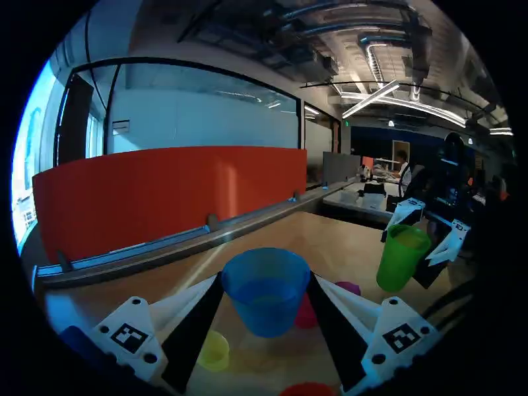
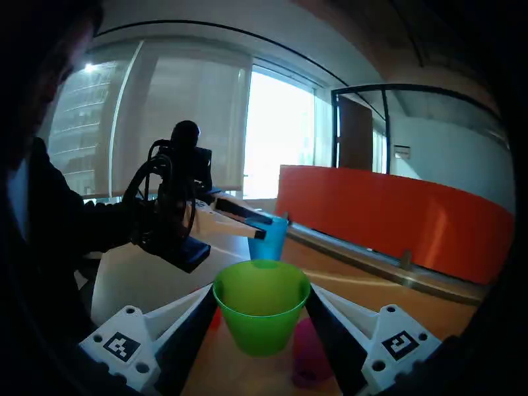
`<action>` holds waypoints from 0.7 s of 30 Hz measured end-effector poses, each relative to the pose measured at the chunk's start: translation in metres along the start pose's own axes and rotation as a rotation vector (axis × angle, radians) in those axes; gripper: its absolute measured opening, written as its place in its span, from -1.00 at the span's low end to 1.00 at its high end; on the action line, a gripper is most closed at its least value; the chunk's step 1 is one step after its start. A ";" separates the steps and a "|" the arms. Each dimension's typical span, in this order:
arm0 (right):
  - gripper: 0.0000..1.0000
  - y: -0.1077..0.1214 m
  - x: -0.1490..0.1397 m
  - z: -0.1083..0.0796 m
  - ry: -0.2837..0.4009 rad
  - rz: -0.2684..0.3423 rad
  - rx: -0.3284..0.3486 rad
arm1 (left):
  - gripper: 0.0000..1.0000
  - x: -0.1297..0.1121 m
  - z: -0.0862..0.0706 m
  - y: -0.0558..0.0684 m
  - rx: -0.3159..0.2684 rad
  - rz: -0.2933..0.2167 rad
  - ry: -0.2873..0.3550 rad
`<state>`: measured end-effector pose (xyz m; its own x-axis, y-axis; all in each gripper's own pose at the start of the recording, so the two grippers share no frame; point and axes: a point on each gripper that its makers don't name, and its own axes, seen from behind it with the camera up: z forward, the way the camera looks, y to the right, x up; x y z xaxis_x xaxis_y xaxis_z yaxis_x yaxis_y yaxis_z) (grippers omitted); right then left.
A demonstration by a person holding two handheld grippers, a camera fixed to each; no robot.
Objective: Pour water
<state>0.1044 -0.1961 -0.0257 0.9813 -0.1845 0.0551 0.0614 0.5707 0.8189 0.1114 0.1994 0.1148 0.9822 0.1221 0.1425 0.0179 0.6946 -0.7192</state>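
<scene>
While both cups are held up off the tabletop [image 1: 330,241], left hand-held gripper [image 1: 264,280] is pinching the blue cup [image 1: 265,294]: one finger on each side of the wall just under the rim, cup upright, mouth open to the camera. The lower part of the blue cup looks darker, maybe a liquid line; can't confirm. Right of the blue cup and farther off, right hand-held gripper [image 1: 412,247] is clamped on the green cup [image 1: 400,257], fingers on both sides; contents not readable from here. Below the blue cup on the tabletop: yellow cup [image 1: 214,350] to lower left, pink cup [image 1: 305,315] partly hidden behind it at lower right, purple cup [image 1: 348,288] just right of that, red cup [image 1: 307,389] rim at the bottom edge. Orange panel [image 1: 165,191] runs behind the blue cup along the far tabletop edge. In the right gripper view the right hand-held gripper [image 2: 262,290] has both fingers pressed on the green cup [image 2: 261,310], upright, interior looks empty near the rim, deeper can't tell. Blue cup [image 2: 267,243] sits just beyond and above the green rim, close but not touching, in the left hand-held gripper [image 2: 267,226]; a dark sleeve [image 2: 86,224] is left of the blue cup.
</scene>
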 end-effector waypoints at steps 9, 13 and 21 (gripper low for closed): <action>0.84 -0.003 0.001 0.001 0.003 -0.006 0.001 | 0.75 0.020 -0.013 0.004 0.022 -0.001 0.086; 0.84 -0.004 0.002 0.001 0.005 -0.004 0.004 | 0.75 0.023 -0.017 0.004 0.026 -0.001 0.095; 0.85 -0.006 0.001 0.000 0.004 -0.004 0.008 | 0.75 0.024 -0.021 0.003 0.032 0.013 0.087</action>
<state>0.1051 -0.1999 -0.0300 0.9819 -0.1830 0.0496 0.0634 0.5634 0.8238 0.1390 0.1893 0.1020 0.9948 0.0701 0.0732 0.0009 0.7159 -0.6982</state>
